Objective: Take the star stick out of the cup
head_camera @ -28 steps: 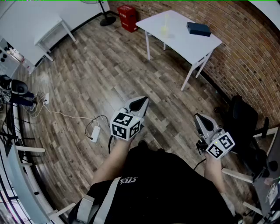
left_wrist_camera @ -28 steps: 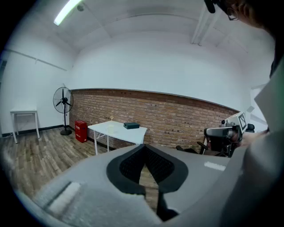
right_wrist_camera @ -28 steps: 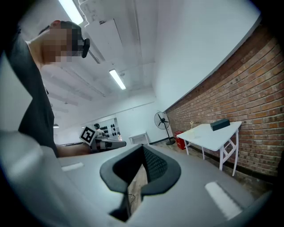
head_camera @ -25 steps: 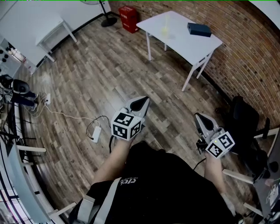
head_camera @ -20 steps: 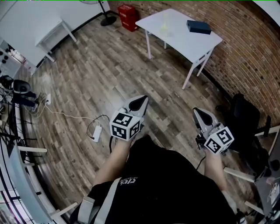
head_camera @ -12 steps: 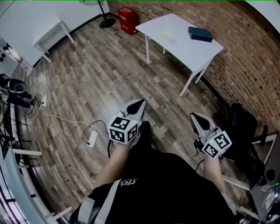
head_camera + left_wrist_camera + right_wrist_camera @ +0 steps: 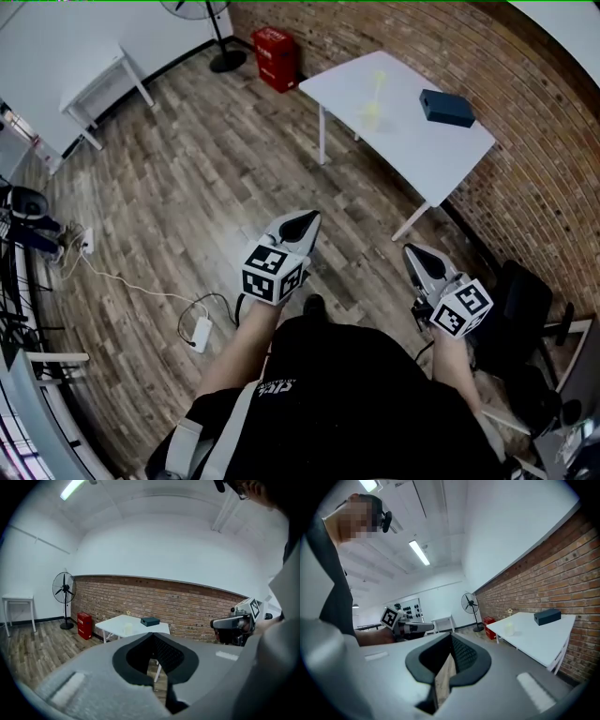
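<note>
A pale cup [image 7: 372,112] with a thin star stick [image 7: 378,82] standing upright in it sits on a white table [image 7: 403,131], far ahead of both grippers. In the left gripper view, the cup [image 7: 127,629] and its star [image 7: 128,612] are small and distant. The right gripper view also has the cup [image 7: 508,628] and the star [image 7: 509,611]. My left gripper [image 7: 300,223] is shut and holds nothing. My right gripper [image 7: 416,255] is shut too, with nothing in it. Both are held over the wooden floor at waist height, pointing toward the table.
A dark box [image 7: 447,107] lies on the table right of the cup. A red bin [image 7: 277,58] and a standing fan [image 7: 210,28] are by the brick wall. A small white side table [image 7: 94,89] stands far left. Cables and a power strip [image 7: 200,330] lie on the floor at left. A black chair [image 7: 518,319] is at right.
The person has walked toward the white table, which now sits nearer and further right in the head view. Both grippers travelled along, still shut and holding nothing.
</note>
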`<action>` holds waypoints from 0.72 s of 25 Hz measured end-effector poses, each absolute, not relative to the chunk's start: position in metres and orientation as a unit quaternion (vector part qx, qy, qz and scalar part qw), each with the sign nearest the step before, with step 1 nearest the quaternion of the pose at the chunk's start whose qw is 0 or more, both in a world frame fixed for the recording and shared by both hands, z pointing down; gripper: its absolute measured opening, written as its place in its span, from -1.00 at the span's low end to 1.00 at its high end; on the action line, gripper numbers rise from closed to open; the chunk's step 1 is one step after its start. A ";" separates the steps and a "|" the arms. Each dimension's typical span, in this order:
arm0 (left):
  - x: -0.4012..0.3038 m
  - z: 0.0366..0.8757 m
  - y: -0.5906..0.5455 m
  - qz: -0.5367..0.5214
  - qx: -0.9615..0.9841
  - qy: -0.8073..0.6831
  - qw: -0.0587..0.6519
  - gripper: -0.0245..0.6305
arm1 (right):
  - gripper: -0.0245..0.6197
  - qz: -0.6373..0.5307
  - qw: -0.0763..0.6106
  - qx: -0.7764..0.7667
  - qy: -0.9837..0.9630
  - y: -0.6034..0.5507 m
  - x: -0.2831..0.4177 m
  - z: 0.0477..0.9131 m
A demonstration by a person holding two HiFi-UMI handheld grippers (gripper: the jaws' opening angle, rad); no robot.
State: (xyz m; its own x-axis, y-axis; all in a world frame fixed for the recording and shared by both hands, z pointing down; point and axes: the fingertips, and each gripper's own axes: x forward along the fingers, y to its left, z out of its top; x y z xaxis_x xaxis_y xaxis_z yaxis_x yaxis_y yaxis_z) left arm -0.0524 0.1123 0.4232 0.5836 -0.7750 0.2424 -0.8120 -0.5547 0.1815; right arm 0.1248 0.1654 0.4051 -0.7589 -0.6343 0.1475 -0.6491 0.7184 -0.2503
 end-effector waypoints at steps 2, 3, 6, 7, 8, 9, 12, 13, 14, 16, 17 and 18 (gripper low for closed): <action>-0.066 0.417 0.081 0.068 0.883 -0.446 0.130 -0.91 | -0.92 0.147 0.021 0.349 -0.925 0.136 0.107 0.402; -0.073 0.414 0.067 0.066 0.884 -0.444 0.129 -0.91 | -0.92 0.150 0.021 0.350 -0.924 0.124 0.099 0.403; -0.089 0.413 0.033 0.059 0.888 -0.437 0.134 -0.91 | -0.92 0.161 0.028 0.357 -0.920 0.091 0.078 0.408; -0.093 0.415 0.025 0.058 0.889 -0.433 0.137 -0.91 | -0.92 0.164 0.030 0.360 -0.918 0.084 0.072 0.408; -0.096 0.417 0.018 0.058 0.891 -0.428 0.140 -0.91 | -0.92 0.165 0.034 0.363 -0.916 0.078 0.066 0.408; -0.099 0.420 0.012 0.058 0.893 -0.423 0.142 -0.91 | -0.92 0.167 0.038 0.365 -0.915 0.074 0.061 0.409; -0.106 0.423 -0.006 0.058 0.898 -0.413 0.144 -0.91 | -0.92 0.171 0.051 0.369 -0.912 0.063 0.052 0.416; -0.107 0.424 -0.011 0.056 0.898 -0.411 0.145 -0.91 | -0.92 0.177 0.055 0.372 -0.910 0.059 0.051 0.421; -0.108 0.426 -0.014 0.054 0.898 -0.410 0.148 -0.91 | -0.92 0.183 0.058 0.374 -0.907 0.055 0.050 0.427; -0.109 0.433 -0.018 0.053 0.898 -0.409 0.156 -0.91 | -0.92 0.195 0.062 0.373 -0.905 0.050 0.046 0.436; -0.110 0.438 -0.020 0.055 0.897 -0.408 0.161 -0.91 | -0.92 0.200 0.064 0.370 -0.905 0.048 0.044 0.440; -0.110 0.442 -0.022 0.056 0.896 -0.408 0.165 -0.91 | -0.92 0.204 0.065 0.368 -0.905 0.045 0.043 0.443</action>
